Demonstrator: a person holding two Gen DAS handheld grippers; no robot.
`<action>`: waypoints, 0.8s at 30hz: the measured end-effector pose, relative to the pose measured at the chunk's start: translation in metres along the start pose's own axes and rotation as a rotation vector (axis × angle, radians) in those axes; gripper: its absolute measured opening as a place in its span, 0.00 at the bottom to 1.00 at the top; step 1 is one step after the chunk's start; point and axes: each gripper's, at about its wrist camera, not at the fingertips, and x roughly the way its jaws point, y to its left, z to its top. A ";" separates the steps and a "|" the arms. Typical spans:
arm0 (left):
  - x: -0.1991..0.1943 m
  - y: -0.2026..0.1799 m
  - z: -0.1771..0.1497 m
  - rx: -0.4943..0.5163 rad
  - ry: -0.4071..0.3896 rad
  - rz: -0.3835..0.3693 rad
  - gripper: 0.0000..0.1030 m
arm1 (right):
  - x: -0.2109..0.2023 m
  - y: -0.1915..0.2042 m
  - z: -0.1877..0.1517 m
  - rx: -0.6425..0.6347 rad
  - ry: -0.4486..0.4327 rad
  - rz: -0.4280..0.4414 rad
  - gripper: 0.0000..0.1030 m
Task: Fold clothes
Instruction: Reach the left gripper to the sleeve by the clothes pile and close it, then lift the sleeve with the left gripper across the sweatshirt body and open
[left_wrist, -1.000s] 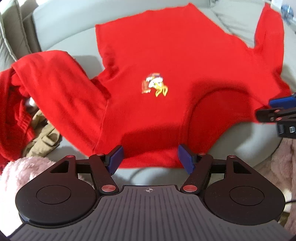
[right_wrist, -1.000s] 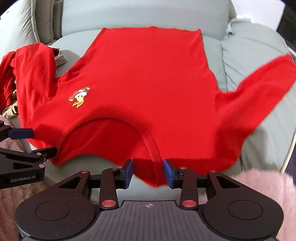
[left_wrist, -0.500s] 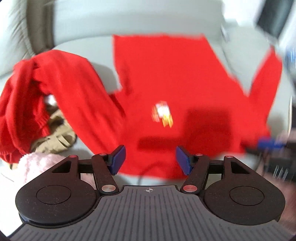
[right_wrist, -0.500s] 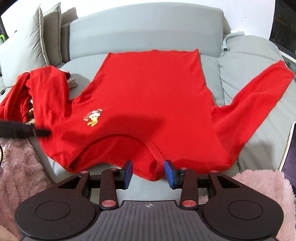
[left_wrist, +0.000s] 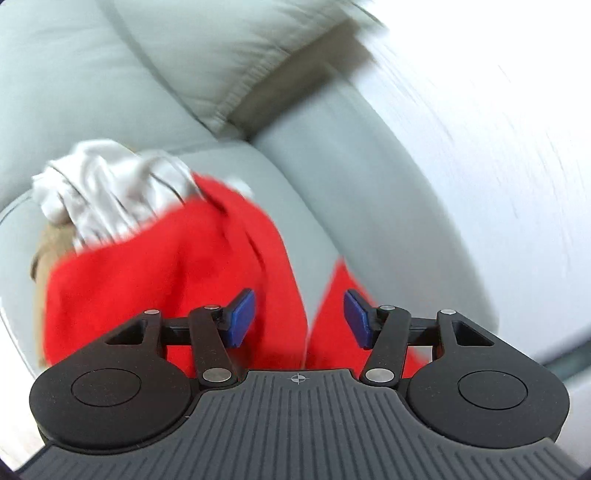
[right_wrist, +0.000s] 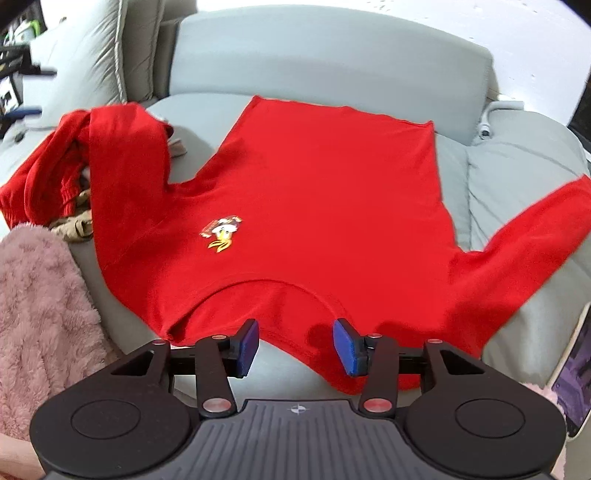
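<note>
Swinging away from the shirt's chest since a second ago, the left gripper now looks over the bunched left sleeve, its view smeared by motion, while the right gripper has barely shifted at the collar. Both sets of fingers stand apart and hold nothing. A red long-sleeved shirt lies face up and spread flat on the grey sofa, collar nearest the right gripper and hem toward the backrest, so its long axis runs straight away from those fingers. One sleeve stretches out to the right; the other is heaped over a pile of clothes at the left. That heaped sleeve lies just ahead of the left fingers, so the left hand is plainly the nearer one to it.
</note>
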 end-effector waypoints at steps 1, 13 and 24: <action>0.006 0.008 0.019 -0.065 -0.005 -0.009 0.55 | 0.002 0.005 0.003 -0.018 0.010 0.001 0.44; 0.110 0.078 0.102 -0.414 0.087 0.032 0.43 | 0.035 0.038 0.016 -0.151 0.123 -0.021 0.48; 0.168 0.078 0.106 -0.372 0.040 0.150 0.09 | 0.051 0.035 0.009 -0.128 0.205 -0.029 0.48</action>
